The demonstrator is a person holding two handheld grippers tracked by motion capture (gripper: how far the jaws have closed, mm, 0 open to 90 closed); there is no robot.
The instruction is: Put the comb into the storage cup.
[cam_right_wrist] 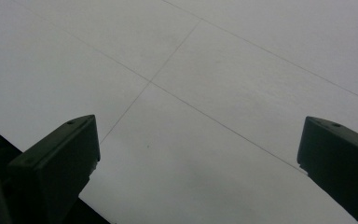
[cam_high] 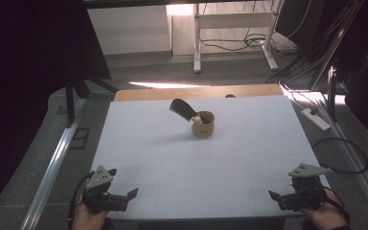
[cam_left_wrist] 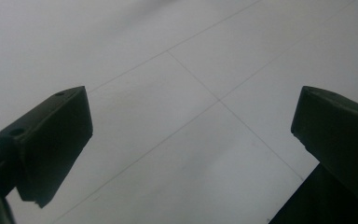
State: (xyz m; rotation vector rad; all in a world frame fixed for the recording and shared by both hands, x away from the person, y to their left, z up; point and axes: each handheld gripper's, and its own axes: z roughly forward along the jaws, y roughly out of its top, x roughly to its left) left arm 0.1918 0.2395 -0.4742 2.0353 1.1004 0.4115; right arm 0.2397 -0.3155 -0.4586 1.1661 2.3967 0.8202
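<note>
Spread grippers; far cup with spatula.

High view: fixed above the near edge of the white gridded tabletop, facing forward and down, taking in the whole tabletop and the floor beyond. Left gripper view: riding low, close over that tabletop near its near-left corner, angled down. Right gripper view: likewise close over its near-right corner. Shared throughout: the same white surface and thin seams.
</note>
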